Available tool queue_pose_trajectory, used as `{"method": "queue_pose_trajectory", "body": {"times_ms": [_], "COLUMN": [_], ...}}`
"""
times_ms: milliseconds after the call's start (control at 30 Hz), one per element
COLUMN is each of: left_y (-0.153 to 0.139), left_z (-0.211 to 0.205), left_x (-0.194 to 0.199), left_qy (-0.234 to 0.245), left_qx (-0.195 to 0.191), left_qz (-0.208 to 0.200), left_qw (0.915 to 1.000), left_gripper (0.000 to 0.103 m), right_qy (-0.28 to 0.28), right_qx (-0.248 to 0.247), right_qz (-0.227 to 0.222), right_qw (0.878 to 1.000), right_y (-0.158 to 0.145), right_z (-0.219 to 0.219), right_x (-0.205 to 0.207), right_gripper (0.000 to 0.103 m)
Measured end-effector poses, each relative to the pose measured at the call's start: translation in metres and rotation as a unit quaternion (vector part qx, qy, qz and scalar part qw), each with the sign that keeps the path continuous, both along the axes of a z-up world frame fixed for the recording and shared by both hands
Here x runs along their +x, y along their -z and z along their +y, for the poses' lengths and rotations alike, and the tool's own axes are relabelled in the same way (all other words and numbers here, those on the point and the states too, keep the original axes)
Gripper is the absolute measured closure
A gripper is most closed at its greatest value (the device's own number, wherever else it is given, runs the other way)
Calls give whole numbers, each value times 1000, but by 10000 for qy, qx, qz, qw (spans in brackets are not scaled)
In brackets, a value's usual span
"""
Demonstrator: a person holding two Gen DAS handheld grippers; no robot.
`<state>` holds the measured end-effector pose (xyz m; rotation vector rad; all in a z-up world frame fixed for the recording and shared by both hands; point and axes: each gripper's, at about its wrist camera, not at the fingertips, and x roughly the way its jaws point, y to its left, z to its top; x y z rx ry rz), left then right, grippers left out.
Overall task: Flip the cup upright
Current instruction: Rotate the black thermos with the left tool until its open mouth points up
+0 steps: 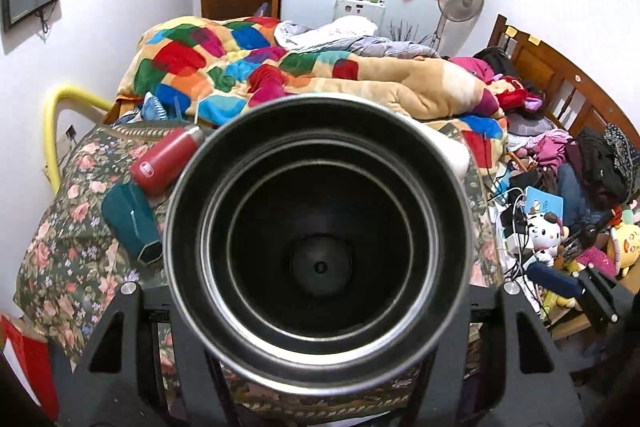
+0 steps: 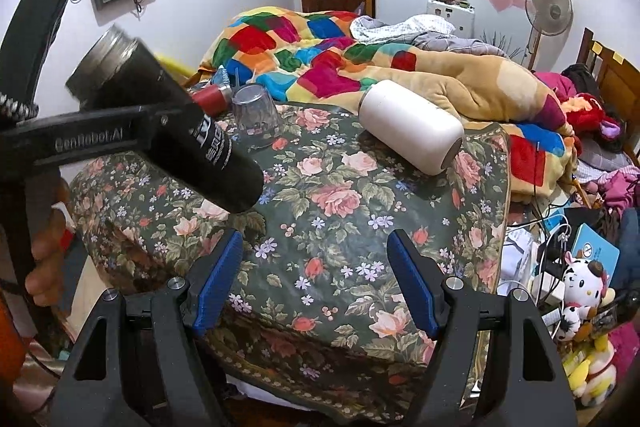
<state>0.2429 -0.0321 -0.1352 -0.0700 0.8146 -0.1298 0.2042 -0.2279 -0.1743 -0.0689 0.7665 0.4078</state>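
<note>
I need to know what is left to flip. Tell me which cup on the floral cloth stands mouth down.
The clear plastic cup stands upside down, mouth on the cloth. The white cup and red bottle lie sideways; the black cup is held aloft in the left gripper.

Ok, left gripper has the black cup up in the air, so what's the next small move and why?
Probably keep rotating the left gripper until the black cup points mouth-up, then lower it. It is clamped mid-body and tilted, open rim high, closed base low over the floral cloth. The right gripper is open and holding nothing.
</note>
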Motion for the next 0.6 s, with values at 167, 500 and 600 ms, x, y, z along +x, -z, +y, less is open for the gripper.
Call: {"method": "queue_pose_trajectory", "body": {"times_ms": [167, 500, 600], "left_y": [9, 41, 41], "left_z": [-13, -19, -21], "left_x": [14, 33, 33], "left_qy": [42, 90, 108], "left_qx": [371, 375, 385], "left_qz": [41, 458, 461], "left_qw": [9993, 9982, 9981], "left_gripper": [40, 40, 40], "right_qy": [44, 75, 71], "right_qx": [63, 95, 94], "right_qz": [-22, 68, 91], "right_qw": [10000, 9999, 9999], "right_y": [-2, 2, 2], "right_z": [-4, -9, -9], "right_x": [4, 12, 13], "right_gripper": [31, 31, 31]}}
